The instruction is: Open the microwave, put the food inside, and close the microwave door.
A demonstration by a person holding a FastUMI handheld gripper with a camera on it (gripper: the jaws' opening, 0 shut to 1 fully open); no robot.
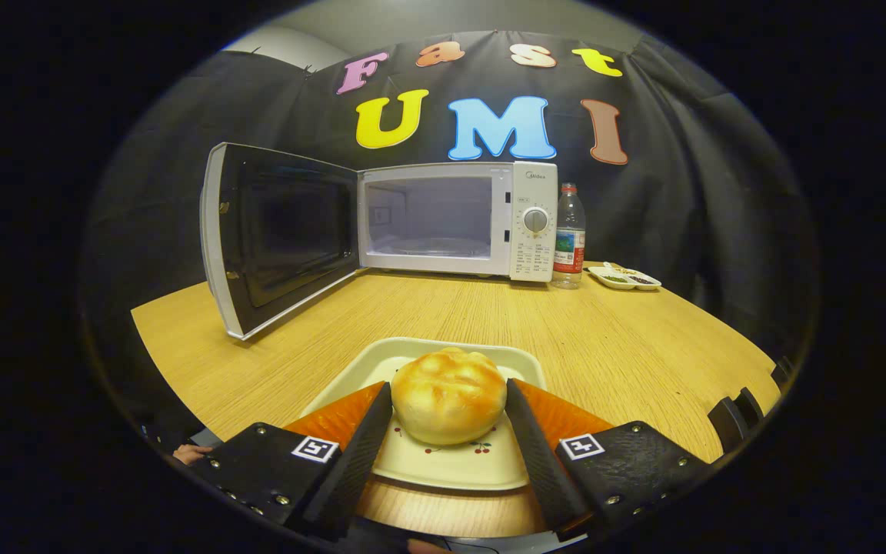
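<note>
Gripper view puts your gripper (449,419) with its 2 fingers pressed on the bun (448,405) over the plate (451,462). Door (278,235) already open: next, lift and carry it into the microwave (454,219) cavity beyond.

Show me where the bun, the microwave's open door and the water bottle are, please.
bun (448,395): gripper view, on its glazed top, between the gripper (448,427) fingers.
microwave door (281,235): gripper view, on its dark inner window, swung open.
water bottle (569,238): gripper view, on its label, beside the microwave.
</note>
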